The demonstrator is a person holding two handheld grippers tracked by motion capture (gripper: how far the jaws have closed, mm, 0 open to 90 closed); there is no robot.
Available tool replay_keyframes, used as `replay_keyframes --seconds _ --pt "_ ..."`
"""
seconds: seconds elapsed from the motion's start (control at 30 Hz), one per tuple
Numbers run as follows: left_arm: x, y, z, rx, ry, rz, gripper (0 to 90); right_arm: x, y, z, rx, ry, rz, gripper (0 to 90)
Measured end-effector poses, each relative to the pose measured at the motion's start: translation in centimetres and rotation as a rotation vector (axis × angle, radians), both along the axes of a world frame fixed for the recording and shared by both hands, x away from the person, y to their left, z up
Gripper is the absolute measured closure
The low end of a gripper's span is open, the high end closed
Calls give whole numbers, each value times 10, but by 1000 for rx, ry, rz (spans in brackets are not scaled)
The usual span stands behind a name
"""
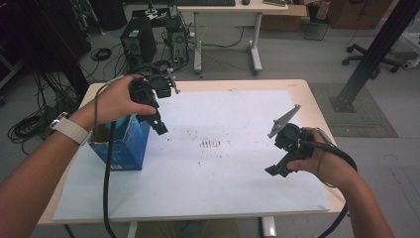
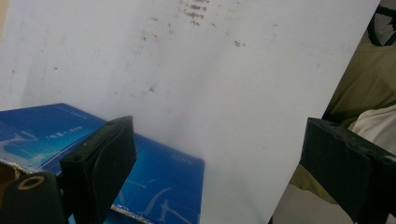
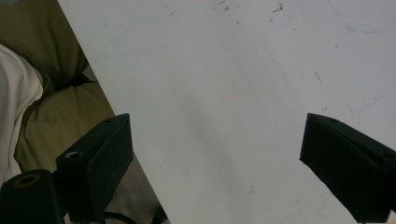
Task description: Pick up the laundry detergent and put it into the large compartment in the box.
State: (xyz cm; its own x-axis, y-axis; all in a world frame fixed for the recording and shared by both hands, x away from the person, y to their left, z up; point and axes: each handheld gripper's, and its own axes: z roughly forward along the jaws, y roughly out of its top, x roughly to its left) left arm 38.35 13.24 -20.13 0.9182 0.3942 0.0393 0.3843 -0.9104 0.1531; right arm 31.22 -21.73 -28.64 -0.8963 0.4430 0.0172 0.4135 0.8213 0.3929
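Observation:
A blue box (image 1: 125, 147) stands open-topped at the table's left side, on the white sheet (image 1: 218, 163). My left gripper (image 1: 159, 127) hangs just above and to the right of it, pointing down, jaws wide apart with nothing between them. In the left gripper view the blue box (image 2: 154, 182) lies below the left jaw, and the left gripper (image 2: 219, 163) is open over the sheet. My right gripper (image 1: 278, 169) hovers over the sheet's right part, tilted toward the near edge. In the right gripper view the right gripper (image 3: 215, 158) is open and empty above bare white sheet (image 3: 233, 70).
The wooden table (image 1: 302, 89) carries the large white sheet with faint dark smudges (image 1: 210, 144) near its middle. Cables trail from both grippers over the near edge. Beyond the table stand a computer tower (image 1: 137, 42), a white desk (image 1: 225, 20) and floor cables.

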Motion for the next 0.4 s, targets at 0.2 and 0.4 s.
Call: replay_keyframes --seconds 0.2,0.4 --pt "-1 -2 0 3 -1 -3 111 -2 -2 0 2 -4 -4 95" --pt "-2 -2 1 3 -1 1 111 -4 -4 1 6 -8 -9 95"
